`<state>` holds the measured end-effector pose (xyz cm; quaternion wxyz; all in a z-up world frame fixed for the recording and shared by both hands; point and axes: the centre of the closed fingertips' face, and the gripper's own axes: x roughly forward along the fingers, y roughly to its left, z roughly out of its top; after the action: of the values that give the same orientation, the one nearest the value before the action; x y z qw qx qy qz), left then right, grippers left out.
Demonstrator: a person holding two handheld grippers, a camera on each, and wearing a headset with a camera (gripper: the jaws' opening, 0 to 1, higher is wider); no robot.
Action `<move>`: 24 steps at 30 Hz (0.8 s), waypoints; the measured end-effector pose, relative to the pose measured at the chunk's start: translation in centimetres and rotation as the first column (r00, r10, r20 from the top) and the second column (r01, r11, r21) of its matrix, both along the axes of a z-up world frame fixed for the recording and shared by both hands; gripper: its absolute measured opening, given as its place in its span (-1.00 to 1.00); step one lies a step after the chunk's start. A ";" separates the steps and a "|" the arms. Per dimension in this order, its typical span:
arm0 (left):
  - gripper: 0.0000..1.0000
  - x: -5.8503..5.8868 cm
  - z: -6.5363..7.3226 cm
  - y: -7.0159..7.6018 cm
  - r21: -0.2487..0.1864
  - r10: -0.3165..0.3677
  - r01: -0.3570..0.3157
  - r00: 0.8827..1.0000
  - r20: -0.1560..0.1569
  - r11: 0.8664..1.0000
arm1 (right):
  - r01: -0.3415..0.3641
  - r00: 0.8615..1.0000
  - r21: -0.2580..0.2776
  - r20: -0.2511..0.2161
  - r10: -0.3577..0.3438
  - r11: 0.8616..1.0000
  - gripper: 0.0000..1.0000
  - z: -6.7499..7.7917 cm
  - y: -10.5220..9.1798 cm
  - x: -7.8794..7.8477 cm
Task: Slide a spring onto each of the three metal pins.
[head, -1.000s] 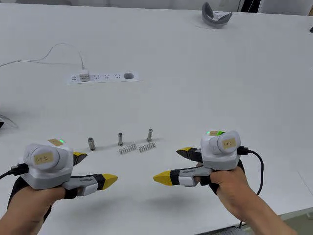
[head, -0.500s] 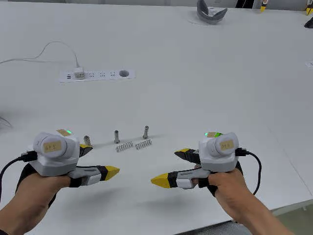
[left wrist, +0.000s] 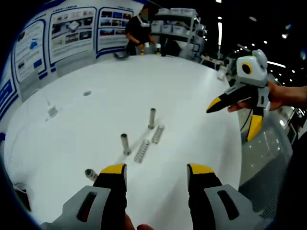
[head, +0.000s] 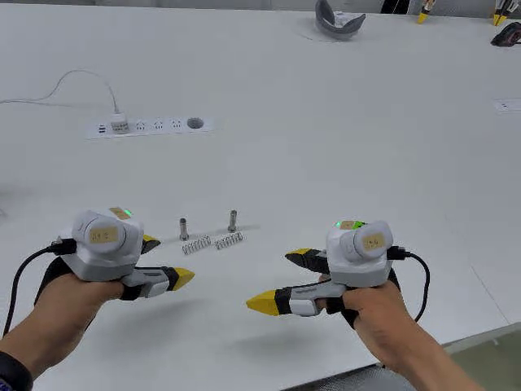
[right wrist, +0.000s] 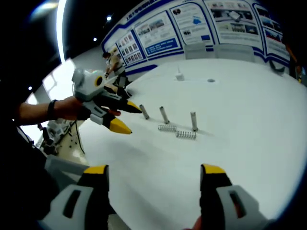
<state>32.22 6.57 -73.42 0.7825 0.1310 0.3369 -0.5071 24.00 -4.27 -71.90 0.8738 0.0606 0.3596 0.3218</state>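
Note:
Two upright metal pins (head: 183, 228) (head: 232, 220) stand on the white table, with two loose springs (head: 196, 244) (head: 229, 240) lying just in front of them. The left gripper view shows the pins (left wrist: 152, 118) (left wrist: 125, 143), a third pin (left wrist: 91, 174) near my jaws, and the springs (left wrist: 142, 150) (left wrist: 158, 133). My left gripper (head: 167, 259) (left wrist: 157, 168) is open, close to the left of the pins, and holds nothing. My right gripper (head: 281, 278) (right wrist: 153, 169) is open and empty, to the right and nearer me. All three pins (right wrist: 164, 115) and both springs (right wrist: 185, 134) show in the right gripper view.
A white power strip (head: 151, 126) with a plugged-in charger and a cable lies farther back on the left. A grey curved object (head: 338, 20) sits at the far edge. The table's front edge (head: 480, 338) runs close behind my right hand. A person (left wrist: 139, 28) stands beyond the table.
My left gripper has moved up and to the right, closer to the pins, and now covers the leftmost one in the head view. The right gripper has barely moved. The head camera shifted.

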 end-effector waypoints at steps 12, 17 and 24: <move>-0.38 2.1 -1.6 -1.6 -0.008 0.022 -0.022 1.000 0.016 1.000 | -0.001 1.000 -0.006 -0.009 0.001 1.000 0.58 0.1 -0.4 -0.3; -0.49 2.9 -3.1 -2.3 0.001 0.040 -0.040 0.999 0.011 0.999 | -0.002 1.000 -0.012 -0.013 0.002 1.000 0.58 0.1 -0.8 -0.5; -0.56 3.8 -4.9 -3.1 0.022 0.061 -0.061 0.998 0.009 0.998 | -0.002 1.000 -0.015 -0.026 0.001 1.000 0.59 -0.3 -1.0 -1.0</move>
<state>36.00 3.48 -78.31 0.7974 0.1315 0.3434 -0.4785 23.01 -5.28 -72.16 0.8691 0.0577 0.3737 0.3189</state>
